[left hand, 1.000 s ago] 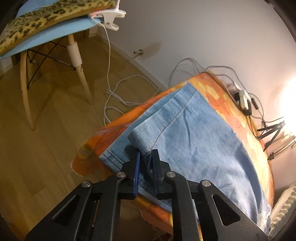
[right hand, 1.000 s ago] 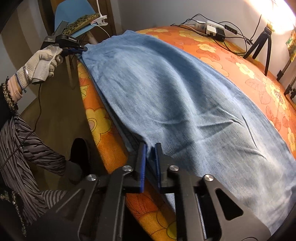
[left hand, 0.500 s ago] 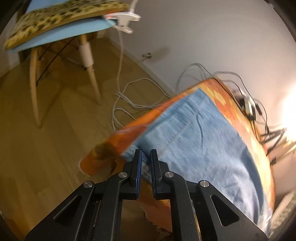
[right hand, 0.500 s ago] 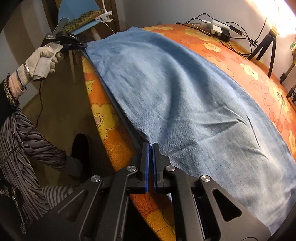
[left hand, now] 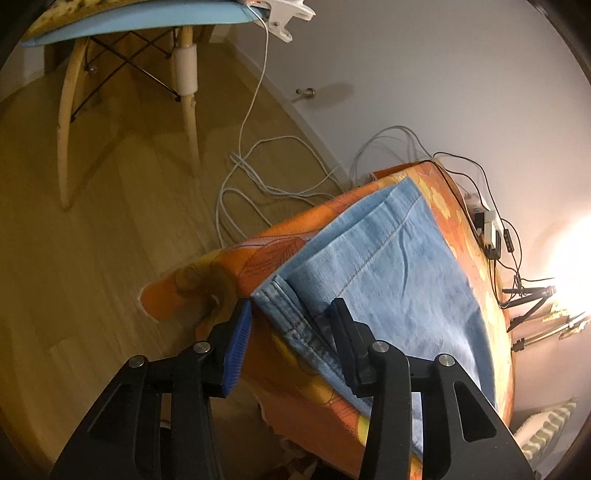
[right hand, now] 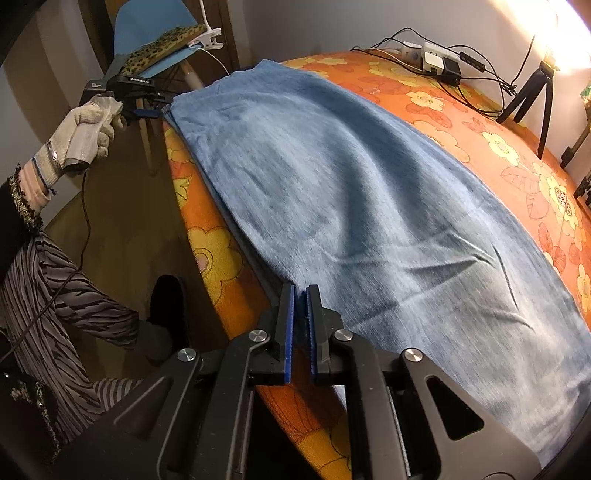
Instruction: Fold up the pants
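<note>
- One pair of pants (right hand: 369,192), light blue denim, lies flat and lengthwise on the table (right hand: 480,122), which wears an orange cloth with yellow flowers; the near long edge of the pants runs along the table's near edge.
- Two grippers are in use. The left gripper (left hand: 291,325) sits at the corner of the pants by the hem, jaws apart, with the stitched denim edge between them but neither pad pressing on it.
- The right gripper (right hand: 300,317) is at the near long edge of the pants, jaws closed on a thin fold of denim.
- One gloved hand (right hand: 86,133) holds the left gripper, seen from the right wrist view at the far corner of the pants; a striped sleeve (right hand: 55,288) lies below it.
- One chair (left hand: 122,66) with a blue seat and pale wooden legs stands on the wood floor (left hand: 92,258); one white clip (left hand: 284,14) is fixed to the seat edge, and white cables (left hand: 251,177) trail across the floor.
- One power strip (right hand: 432,59) with plugs and two small black tripods (right hand: 532,96) rest at the far side of the table.
- Against the earlier frames: the left jaws were shut on the hem and have just been opening; the raised hem fold now lies flatter. The right jaws remain closed on the edge.
</note>
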`<move>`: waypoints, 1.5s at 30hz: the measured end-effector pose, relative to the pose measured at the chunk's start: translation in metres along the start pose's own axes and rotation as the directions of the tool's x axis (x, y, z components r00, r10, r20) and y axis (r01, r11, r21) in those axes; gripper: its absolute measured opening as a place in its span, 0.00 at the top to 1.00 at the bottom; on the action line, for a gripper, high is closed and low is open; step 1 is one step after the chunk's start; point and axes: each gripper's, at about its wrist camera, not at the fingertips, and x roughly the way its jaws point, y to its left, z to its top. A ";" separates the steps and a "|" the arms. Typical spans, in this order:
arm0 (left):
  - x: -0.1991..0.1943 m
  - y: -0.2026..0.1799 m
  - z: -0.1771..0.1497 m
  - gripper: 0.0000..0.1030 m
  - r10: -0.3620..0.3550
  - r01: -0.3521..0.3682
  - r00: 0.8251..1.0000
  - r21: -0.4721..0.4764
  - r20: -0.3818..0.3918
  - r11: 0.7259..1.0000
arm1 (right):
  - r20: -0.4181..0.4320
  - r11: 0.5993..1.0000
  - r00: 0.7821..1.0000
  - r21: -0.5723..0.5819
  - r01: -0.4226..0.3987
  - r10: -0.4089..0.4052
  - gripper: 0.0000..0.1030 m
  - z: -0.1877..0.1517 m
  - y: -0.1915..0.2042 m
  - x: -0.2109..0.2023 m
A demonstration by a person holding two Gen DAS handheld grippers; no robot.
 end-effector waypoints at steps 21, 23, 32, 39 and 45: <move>-0.007 -0.001 0.006 0.60 -0.122 0.123 0.992 -0.040 0.023 0.992 | 0.097 0.983 0.978 -0.046 -0.179 0.183 0.91 0.107 0.070 0.030; -0.013 -0.003 0.009 0.59 -0.071 0.072 0.997 -0.032 0.039 0.997 | 0.097 0.973 0.969 -0.063 -0.222 0.228 0.91 0.139 0.091 0.047; -0.029 0.003 0.023 0.59 0.070 -0.074 0.993 0.043 0.092 0.996 | 0.018 0.946 0.963 -0.190 -0.262 0.270 0.52 0.222 0.182 0.137; -0.025 0.008 0.022 0.59 0.035 -0.038 0.998 0.047 0.059 0.998 | -0.033 0.946 0.973 -0.230 -0.229 0.228 0.58 0.252 0.210 0.187; -0.027 0.018 0.023 0.59 0.017 -0.018 0.999 0.030 0.048 0.999 | -0.057 0.947 0.982 -0.260 -0.190 0.181 0.61 0.257 0.219 0.210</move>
